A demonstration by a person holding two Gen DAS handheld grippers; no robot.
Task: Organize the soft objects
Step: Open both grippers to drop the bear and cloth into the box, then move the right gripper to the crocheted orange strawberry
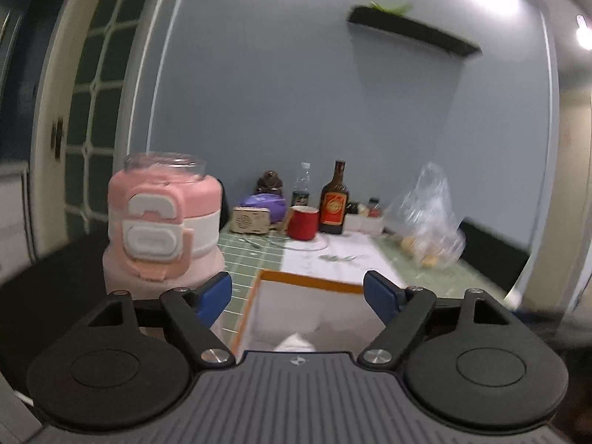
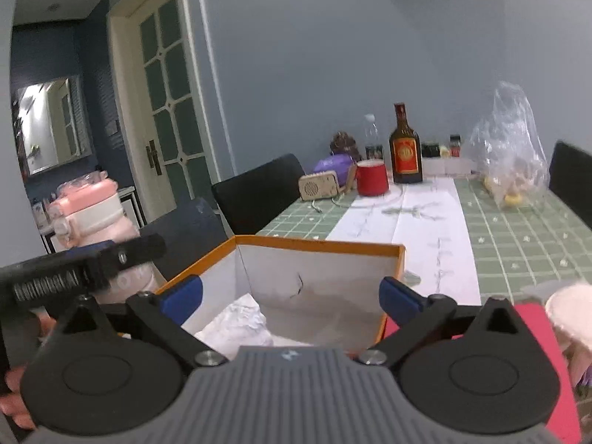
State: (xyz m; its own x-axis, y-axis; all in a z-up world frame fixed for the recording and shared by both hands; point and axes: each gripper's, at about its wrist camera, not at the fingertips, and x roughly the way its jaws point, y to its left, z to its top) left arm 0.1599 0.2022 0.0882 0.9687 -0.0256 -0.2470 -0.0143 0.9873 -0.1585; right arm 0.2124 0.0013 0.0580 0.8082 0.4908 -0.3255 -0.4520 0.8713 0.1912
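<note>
Both grippers, left [image 1: 298, 292] and right [image 2: 290, 298], gape wide, empty, above an orange-rimmed box [image 2: 318, 246] holding white crumpled cloth [image 2: 236, 323]; brown bottle's [image 2: 405, 150] red label is unreadable.

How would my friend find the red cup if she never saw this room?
Look at the long table with the green checked cloth, then go to its far end by the blue wall. The red cup stands between a small tan speaker box and a dark brown bottle. Nothing else there is plain bright red.
</note>
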